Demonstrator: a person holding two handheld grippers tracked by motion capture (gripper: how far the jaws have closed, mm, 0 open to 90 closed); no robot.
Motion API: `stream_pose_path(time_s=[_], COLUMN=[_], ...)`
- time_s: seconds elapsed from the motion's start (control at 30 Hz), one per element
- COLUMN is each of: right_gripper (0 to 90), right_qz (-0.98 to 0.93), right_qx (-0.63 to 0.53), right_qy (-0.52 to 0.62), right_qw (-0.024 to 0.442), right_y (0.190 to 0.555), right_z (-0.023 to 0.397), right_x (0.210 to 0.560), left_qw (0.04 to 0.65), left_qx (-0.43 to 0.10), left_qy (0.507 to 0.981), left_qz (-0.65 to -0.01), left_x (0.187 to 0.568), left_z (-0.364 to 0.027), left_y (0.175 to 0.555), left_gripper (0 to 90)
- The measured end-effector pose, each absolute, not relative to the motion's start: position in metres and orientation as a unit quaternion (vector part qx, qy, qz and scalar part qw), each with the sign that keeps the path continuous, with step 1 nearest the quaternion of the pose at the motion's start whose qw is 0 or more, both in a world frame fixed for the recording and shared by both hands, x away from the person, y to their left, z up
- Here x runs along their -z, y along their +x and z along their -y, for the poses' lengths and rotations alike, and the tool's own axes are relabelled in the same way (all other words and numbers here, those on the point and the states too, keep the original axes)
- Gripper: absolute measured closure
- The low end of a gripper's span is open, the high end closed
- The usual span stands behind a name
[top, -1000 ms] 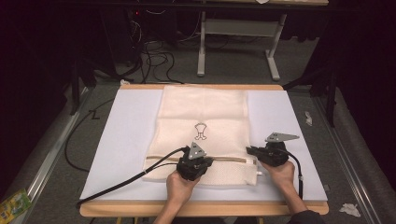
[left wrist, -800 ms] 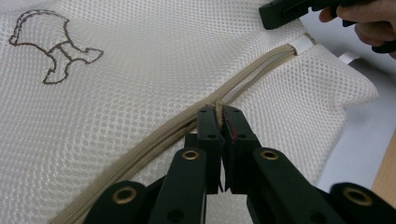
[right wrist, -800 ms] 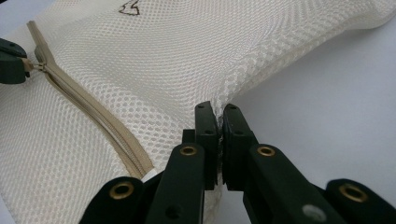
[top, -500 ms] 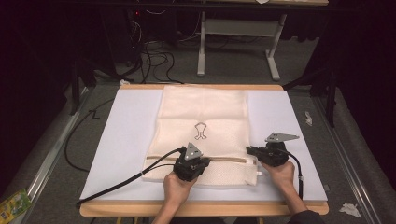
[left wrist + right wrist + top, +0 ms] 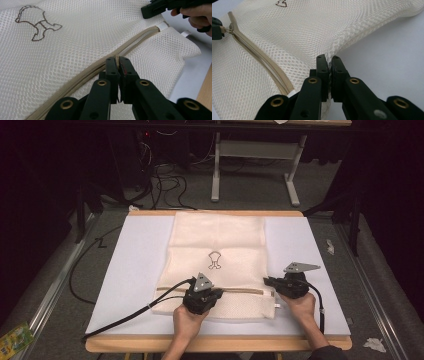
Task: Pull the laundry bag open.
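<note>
Mesh bag (image 5: pixel 220 255) flat on table (image 5: pixel 130 270); left tool (image 5: pixel 117 61) pinches zipper pull (image 5: pixel 116 59), right tool (image 5: pixel 328 62) pinches bag's edge.

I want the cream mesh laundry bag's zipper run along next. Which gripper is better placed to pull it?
Left. The left gripper is shut on the zipper pull of the beige zipper, mid-track. The right gripper pinches the cream mesh laundry bag at its edge, bracing it.

A lab recording bay, this: dark surroundings, grey carpet floor (image 5: pixel 240 195), a tangle of black cables (image 5: pixel 162 177) trailing behind, a metal desk frame (image 5: pixel 255 170) at the back, and a white mat (image 5: pixel 135 255) covering the wooden tabletop (image 5: pixel 215 343).
</note>
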State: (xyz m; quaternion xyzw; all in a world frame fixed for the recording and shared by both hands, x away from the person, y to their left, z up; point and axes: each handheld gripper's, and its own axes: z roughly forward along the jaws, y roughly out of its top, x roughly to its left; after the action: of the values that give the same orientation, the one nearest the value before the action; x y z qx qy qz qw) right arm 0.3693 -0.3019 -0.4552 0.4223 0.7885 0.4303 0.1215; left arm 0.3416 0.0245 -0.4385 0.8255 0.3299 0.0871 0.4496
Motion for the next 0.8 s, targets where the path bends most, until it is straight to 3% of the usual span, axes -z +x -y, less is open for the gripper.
stream_pose_path(time_s=[0.8], right_gripper=[87.9], right_qz=[-0.788], right_qx=[-0.428], right_qy=[0.426], right_qw=[0.12], right_y=[0.37], right_z=[0.302], right_x=[0.454], left_qw=[0.454], left_qx=[-0.092], left_qy=[0.817], left_qz=[-0.345], left_x=[0.436], left_z=[-0.041], left_y=[0.338], left_gripper=[86.9])
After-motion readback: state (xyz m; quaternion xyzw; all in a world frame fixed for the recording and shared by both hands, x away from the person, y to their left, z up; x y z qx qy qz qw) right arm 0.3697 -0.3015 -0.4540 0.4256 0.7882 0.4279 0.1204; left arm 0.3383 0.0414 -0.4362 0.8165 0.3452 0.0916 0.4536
